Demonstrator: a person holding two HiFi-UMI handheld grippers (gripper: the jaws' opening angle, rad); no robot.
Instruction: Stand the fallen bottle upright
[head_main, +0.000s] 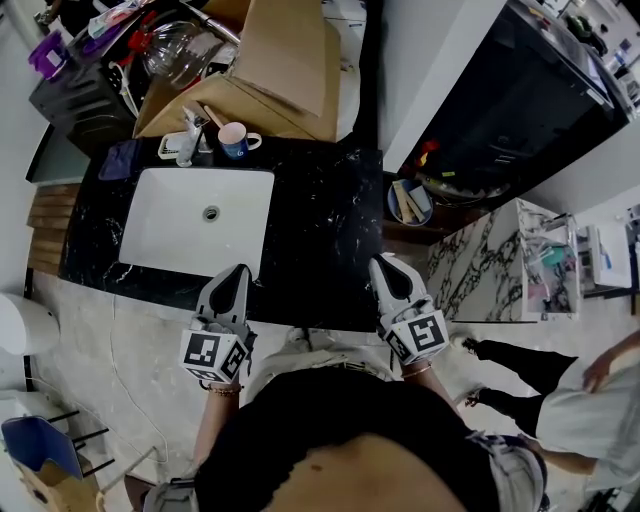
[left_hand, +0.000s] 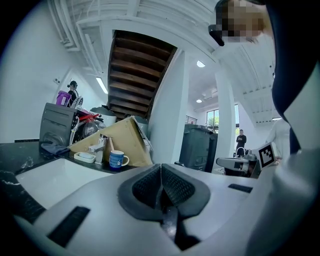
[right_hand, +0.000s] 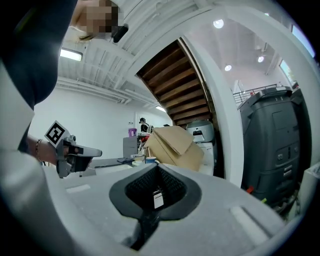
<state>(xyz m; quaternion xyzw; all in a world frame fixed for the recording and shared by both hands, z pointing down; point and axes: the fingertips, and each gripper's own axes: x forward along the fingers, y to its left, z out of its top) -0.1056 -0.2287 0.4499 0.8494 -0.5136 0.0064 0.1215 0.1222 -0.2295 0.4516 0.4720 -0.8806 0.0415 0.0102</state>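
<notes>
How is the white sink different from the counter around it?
The sink is plain white, while the counter is black with white veins. The sink dips down to a drain, while the counter is flat and carries a blue mug. Both look hard and smooth.

White sink (head_main: 165, 240) is set in black marble counter (head_main: 325, 240). Blue mug (head_main: 236, 141) and soap dish (head_main: 170, 148) are seen at the sink's 12 o'clock, cardboard box (head_main: 285, 70) just behind them. Marble-top table (head_main: 490, 265) is placed at counter's 3 o'clock.
</notes>
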